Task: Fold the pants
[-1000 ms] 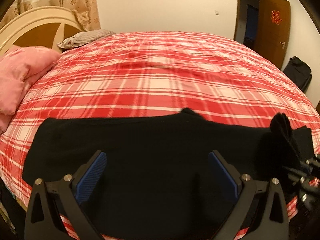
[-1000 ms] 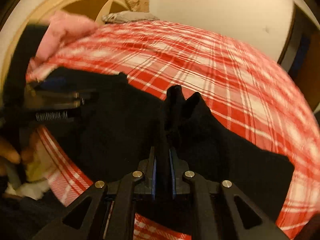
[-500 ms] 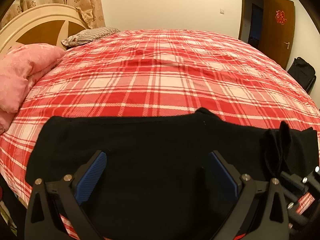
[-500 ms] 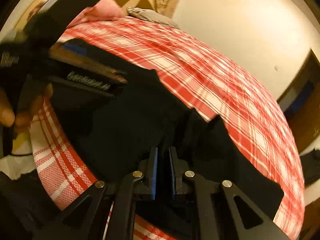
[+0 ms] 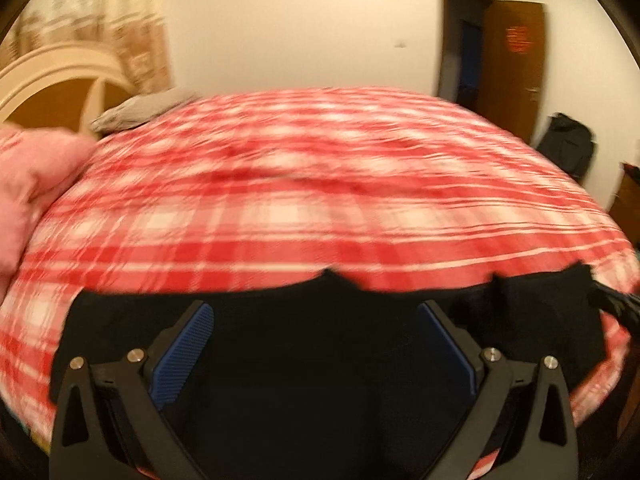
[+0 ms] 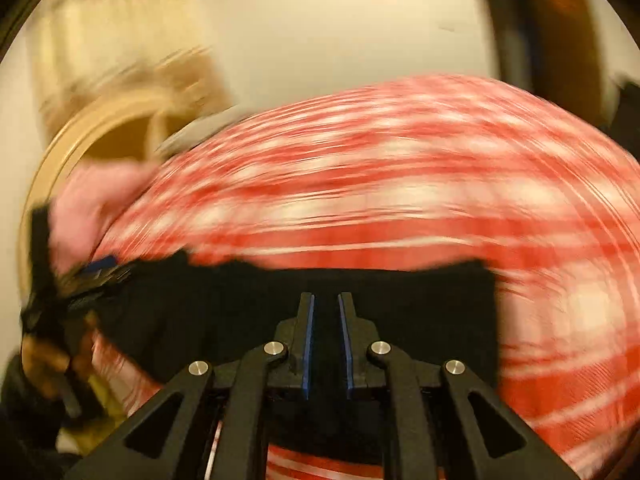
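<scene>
Black pants (image 5: 320,360) lie flat along the near edge of the red plaid bedspread (image 5: 320,208). Your left gripper (image 5: 316,344) hangs over them with blue pads (image 5: 182,354) spread wide, nothing held. Your right gripper (image 6: 325,340) has its fingers nearly together with a narrow gap; whether cloth is pinched there cannot be told. Both views blurred.

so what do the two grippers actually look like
Both match: the left gripper and right gripper have matte black angular frames with triangular cut-outs, round silver pivot screws, and ribbed blue pads lining the jaws. No cables, markings or sleeves are clearly visible.
</scene>
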Tool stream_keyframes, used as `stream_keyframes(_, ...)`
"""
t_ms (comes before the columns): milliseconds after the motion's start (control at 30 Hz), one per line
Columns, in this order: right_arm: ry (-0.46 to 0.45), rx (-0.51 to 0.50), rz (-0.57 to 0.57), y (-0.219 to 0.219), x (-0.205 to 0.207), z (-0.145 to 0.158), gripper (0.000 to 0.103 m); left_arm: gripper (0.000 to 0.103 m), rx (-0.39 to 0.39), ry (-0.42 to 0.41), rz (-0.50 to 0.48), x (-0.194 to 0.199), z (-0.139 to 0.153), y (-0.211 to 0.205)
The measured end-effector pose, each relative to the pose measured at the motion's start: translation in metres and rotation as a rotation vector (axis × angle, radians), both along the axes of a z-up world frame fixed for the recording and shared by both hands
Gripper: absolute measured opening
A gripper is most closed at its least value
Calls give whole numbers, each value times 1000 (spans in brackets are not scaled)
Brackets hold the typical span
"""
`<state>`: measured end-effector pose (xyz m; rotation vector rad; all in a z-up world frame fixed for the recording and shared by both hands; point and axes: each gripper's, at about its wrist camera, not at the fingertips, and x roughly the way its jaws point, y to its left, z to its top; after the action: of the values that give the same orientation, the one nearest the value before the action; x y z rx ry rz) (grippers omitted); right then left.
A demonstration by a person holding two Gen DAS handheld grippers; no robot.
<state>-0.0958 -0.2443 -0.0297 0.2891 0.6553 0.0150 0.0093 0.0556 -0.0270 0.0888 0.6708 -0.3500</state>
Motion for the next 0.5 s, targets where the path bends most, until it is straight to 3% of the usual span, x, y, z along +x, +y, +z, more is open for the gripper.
stream_keyframes(167,15,142,-190,-76,-30,-8,45,103,-75,39,-183,-6,7,-46)
stream_keyframes(300,15,193,-206,-97,-32,-15,46,102,-54,51,-246,-9,0,-80)
stream_keyframes(500,82,150,-151,-92,-1,-34,46,99,51,93,-211,-7,-22,-106)
